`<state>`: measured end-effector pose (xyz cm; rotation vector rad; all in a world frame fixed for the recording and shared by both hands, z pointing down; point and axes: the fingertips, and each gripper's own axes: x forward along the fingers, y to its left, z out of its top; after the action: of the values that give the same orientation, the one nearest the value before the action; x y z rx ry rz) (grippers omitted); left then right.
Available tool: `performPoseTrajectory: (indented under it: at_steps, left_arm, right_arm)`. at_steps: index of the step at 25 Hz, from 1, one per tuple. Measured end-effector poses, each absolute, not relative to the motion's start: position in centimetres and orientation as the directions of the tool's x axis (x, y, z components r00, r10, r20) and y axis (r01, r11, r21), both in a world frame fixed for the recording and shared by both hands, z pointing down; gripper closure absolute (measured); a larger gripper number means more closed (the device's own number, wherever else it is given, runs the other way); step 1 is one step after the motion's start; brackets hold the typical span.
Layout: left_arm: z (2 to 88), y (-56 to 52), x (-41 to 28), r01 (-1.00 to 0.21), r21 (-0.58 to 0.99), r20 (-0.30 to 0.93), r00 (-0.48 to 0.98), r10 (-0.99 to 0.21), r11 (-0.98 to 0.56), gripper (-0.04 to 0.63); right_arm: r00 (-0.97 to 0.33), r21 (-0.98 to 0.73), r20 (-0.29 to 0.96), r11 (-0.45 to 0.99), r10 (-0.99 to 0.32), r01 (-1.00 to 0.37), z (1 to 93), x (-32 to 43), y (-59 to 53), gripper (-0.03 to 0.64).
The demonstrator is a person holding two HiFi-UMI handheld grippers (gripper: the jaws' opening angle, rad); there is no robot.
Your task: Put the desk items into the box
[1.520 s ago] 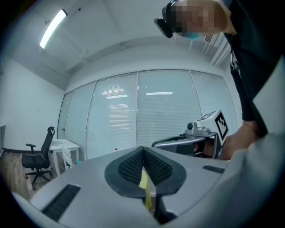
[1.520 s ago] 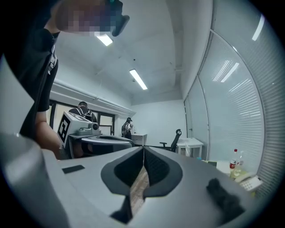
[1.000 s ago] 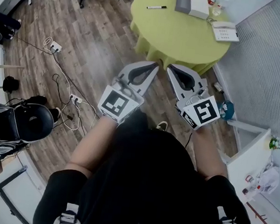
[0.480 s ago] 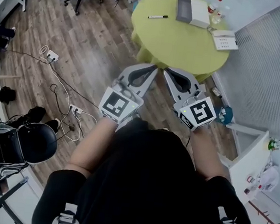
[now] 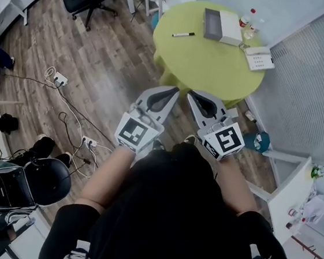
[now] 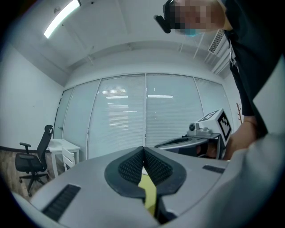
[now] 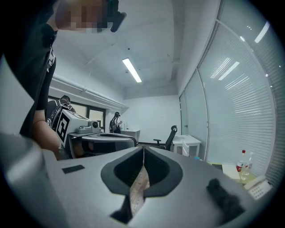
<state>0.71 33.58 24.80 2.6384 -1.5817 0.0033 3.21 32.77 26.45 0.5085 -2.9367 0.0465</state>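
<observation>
While hovering side by side over the wooden floor (image 5: 99, 72), short of the round green surface (image 5: 210, 62), gripping nothing. Fingers of the left gripper (image 5: 174, 90) pressed tip to tip, empty; those of the right gripper (image 5: 190, 93) likewise closed on nothing (only floor showing through the slit behind its tips). Ahead of both, well apart, on the surface: open grey-and-white box (image 5: 223, 27) at the far edge, beyond the right fingers; black marker (image 5: 183, 35) left of the box, straight beyond the left fingers; white phone (image 5: 259, 59) right of the box; small bottle (image 5: 245, 18) just beside its far corner.
</observation>
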Motion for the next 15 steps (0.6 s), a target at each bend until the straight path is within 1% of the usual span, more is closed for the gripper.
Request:
performPoseTrajectory:
  at_steps: [5, 15]
  left_arm:
    - [24.5, 32.2, -0.6, -0.891, 0.046, 0.016, 0.453, -0.892, -0.452, 0.586]
    - [25.6, 27.4, -1.8, -0.899, 0.044, 0.037, 0.437, -0.899, -0.435, 0.586]
  right_arm:
    - [-0.933, -0.009, 0.155, 0.944, -0.324, -0.329, 26.2, 2.1, 31.8, 0.598]
    - [-0.943, -0.012, 0.129, 0.951, -0.306, -0.310, 26.9, 1.2, 26.2, 0.598]
